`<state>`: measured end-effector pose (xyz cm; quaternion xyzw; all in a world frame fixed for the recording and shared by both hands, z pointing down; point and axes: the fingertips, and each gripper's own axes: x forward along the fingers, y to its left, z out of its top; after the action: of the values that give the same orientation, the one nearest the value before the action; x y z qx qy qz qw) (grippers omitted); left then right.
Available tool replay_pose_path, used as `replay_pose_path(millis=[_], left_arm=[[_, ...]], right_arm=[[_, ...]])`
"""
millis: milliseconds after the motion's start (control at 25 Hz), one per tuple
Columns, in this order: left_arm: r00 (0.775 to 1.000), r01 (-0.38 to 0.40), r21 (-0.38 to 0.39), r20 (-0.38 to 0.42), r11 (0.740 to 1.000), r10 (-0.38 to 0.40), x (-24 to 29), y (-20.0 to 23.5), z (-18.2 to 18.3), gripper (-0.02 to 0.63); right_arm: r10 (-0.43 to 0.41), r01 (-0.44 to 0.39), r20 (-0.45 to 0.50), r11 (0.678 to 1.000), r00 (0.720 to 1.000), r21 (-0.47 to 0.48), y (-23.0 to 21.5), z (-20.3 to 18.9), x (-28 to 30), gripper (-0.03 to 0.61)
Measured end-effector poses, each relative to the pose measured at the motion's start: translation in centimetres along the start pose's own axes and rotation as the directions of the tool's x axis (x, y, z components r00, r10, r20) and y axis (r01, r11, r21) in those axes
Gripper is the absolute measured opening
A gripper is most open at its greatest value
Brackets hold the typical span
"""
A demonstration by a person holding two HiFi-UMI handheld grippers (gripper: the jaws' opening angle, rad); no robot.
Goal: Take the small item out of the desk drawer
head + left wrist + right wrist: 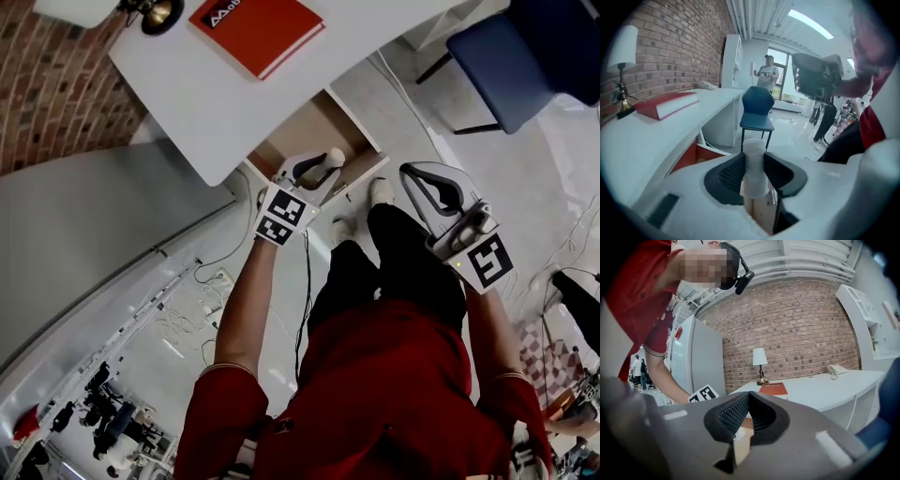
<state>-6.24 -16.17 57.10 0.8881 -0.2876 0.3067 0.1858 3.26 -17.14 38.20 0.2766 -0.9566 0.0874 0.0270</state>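
Note:
The desk drawer (317, 124) stands pulled open under the white desk (202, 103), and its wooden inside shows. My left gripper (320, 172) is over the drawer's front edge, shut on a small white cylinder (334, 156). In the left gripper view that cylinder (754, 165) stands upright between the dark pads, with the drawer (699, 154) below to the left. My right gripper (410, 175) hangs to the right of the drawer above the person's legs. Its jaws (749, 395) meet at the tips with nothing between them.
A red book (258, 28) and a lamp (156, 13) sit on the desk. A blue chair (521, 54) stands on the floor at the right, and cables run across the floor (202, 281). People stand far off (768, 70). A telephone (834, 370) rests on the desk's far end.

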Motion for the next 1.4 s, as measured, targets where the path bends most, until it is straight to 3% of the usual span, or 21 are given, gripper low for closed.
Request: replay_pose_path(millis=[160,320,520,720,880,1040,1240,1400], left_arm=[[0.99,-0.048,-0.021,0.133,0.999,0.05,-3.6,-1.2,3.7,0.135],[0.965,-0.089,-0.043,0.245,0.995,0.097,-7.2,-2.6,6.8,0.135],[0.928,-0.128,-0.044,0.347,0.991,0.136,-11.4,-4.5,10.0,0.135],[0.871,-0.175,-0.061,0.457,0.983,0.183,-15.3,-5.9,12.5,0.135],[0.83,-0.211,-0.085,0.51,0.974,0.224,-18.3,-6.8,13.7,0.135],[0.772,-0.263,-0.12,0.569,0.957,0.283,-21.3,-7.2,15.1,0.135],[0.755,-0.303,-0.094,0.584,0.948,0.299,-23.6,-7.7,15.2,0.135],[0.711,-0.319,-0.096,0.633,0.943,0.305,-25.3,-8.1,15.9,0.135]], right_arm=[[-0.001,0.001,0.014,1.0,1.0,-0.005,1.5,1.2,-0.4,0.014],[0.001,-0.001,0.025,1.0,1.0,-0.02,3.0,2.4,-0.9,0.014],[0.012,-0.011,0.042,0.999,0.999,-0.032,4.7,4.0,-1.7,0.012],[0.028,-0.026,0.067,0.999,0.997,-0.031,6.3,5.1,-2.0,0.014],[0.054,-0.049,0.094,0.998,0.994,-0.047,7.9,6.3,-2.0,0.014],[0.074,-0.068,0.109,0.996,0.991,-0.057,9.1,7.4,-2.0,0.014],[0.084,-0.078,0.126,0.995,0.988,-0.056,10.3,8.4,-2.3,0.014],[0.088,-0.08,0.145,0.995,0.986,-0.061,11.1,9.3,-2.4,0.014]])
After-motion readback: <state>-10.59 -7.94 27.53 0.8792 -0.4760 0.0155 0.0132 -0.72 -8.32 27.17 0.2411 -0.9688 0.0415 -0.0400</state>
